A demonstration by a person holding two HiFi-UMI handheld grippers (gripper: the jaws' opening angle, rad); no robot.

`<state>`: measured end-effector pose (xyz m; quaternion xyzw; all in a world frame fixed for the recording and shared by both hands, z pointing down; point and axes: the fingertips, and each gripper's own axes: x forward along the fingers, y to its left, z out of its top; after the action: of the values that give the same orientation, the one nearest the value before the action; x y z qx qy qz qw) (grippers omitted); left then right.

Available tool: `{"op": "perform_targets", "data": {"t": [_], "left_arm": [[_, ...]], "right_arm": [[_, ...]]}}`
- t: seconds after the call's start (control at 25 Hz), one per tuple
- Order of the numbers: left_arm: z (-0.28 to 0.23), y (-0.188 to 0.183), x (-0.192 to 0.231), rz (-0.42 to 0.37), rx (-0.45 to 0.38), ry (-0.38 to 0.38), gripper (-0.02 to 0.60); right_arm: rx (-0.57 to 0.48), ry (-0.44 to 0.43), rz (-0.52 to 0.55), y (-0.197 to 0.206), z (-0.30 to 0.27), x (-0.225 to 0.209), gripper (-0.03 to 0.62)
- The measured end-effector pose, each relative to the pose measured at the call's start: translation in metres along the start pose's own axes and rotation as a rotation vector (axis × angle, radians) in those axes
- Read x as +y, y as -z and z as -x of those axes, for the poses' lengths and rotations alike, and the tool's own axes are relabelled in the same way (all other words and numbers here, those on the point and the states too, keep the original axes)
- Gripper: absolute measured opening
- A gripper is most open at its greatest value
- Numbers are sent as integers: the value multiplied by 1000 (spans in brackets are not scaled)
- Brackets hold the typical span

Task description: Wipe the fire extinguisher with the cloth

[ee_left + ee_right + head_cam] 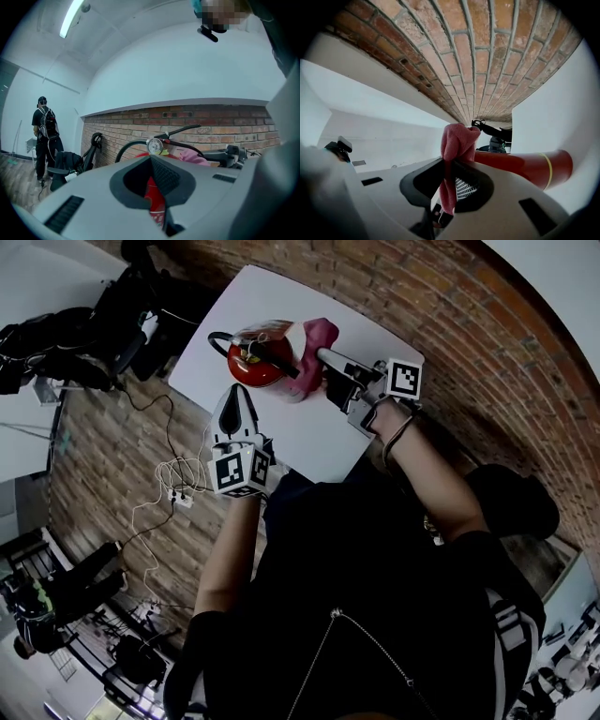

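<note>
A red fire extinguisher [255, 367] with a black hose and a gauge stands on the white table [309, 432]. A pink cloth [319, 334] is bunched against its right side, and my right gripper [323, 354] is shut on it. The right gripper view shows the cloth [457, 140] pinched in the right gripper [454, 161], beside the red cylinder [525, 166]. My left gripper [236, 390] points at the near side of the extinguisher with its jaws together. In the left gripper view the red body [154, 197] shows just past the left gripper [152, 161], and the cloth [192, 157] lies behind.
The table is small, with its edges close on every side. A power strip with white cables [178, 493] lies on the brick-patterned floor to the left. Black bags and chairs [112, 315] stand at the upper left. A person [44, 136] stands far off in the room.
</note>
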<state>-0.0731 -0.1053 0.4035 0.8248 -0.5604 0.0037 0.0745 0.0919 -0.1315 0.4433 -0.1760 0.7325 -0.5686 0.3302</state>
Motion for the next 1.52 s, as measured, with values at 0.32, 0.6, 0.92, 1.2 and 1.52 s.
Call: {"op": "perform_targets", "data": {"t": [0.32,0.6,0.92,1.2,1.52], "left_arm": [[-15,-15,14,0,6,163,8],[-22,-5,32,28,38,236,8],[-21,0,37,24,52,332,8],[-15,9,49,4,81,377,8],[-7,14,67,-14,91,339,8]], "right_arm": [[-171,141,24,11,33,-37,69],[-240,299,7,45,60,-101,69],[-348,443,-48,81,89,-207,69],[-368,528,-54,103,89,-276,69],[-373,596,-85,115,92,-324,69]]}}
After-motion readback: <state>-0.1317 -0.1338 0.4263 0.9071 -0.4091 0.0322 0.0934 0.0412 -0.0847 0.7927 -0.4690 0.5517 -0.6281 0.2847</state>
